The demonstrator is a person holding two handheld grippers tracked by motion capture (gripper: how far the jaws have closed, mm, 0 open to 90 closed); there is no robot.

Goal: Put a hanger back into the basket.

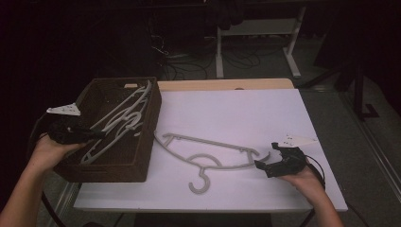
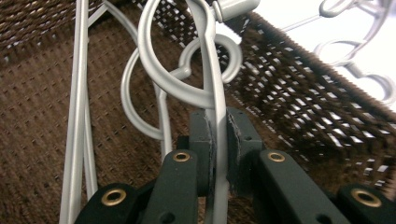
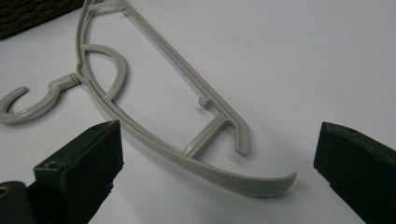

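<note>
No brand, label or lettering can be read anywhere on the hangers or the basket. The left gripper (image 1: 97,134) reaches over the near-left wall of the woven basket (image 1: 142,137), and its jaws are clamped tight on the thin bar of a grey hanger (image 2: 215,84); in the left gripper view that bar runs straight up between the two dark pads (image 2: 205,154), pinched on both sides. The held hanger is pale grey plastic, smooth and slim, with a round loop and a curved hook bending across the bar just beyond the jaws. It sits inside the basket among more hangers (image 1: 120,118) of the same kind, long arms lying slantwise across the basket floor. The basket is dark brown, rectangular, with an open weave that lets light through its side wall.

On the white table (image 1: 246,113), another hanger (image 1: 208,156) lies flat just right of the basket, its hook turned toward the person's edge. It is the same grey plastic: a curved lower arm, a straighter upper bar, short struts joining them and a half-ring near the neck. The right gripper (image 1: 261,165) rests low by that hanger's right tip, jaws spread wide, with the tip (image 3: 261,184) lying between them and neither pad touching it.
</note>
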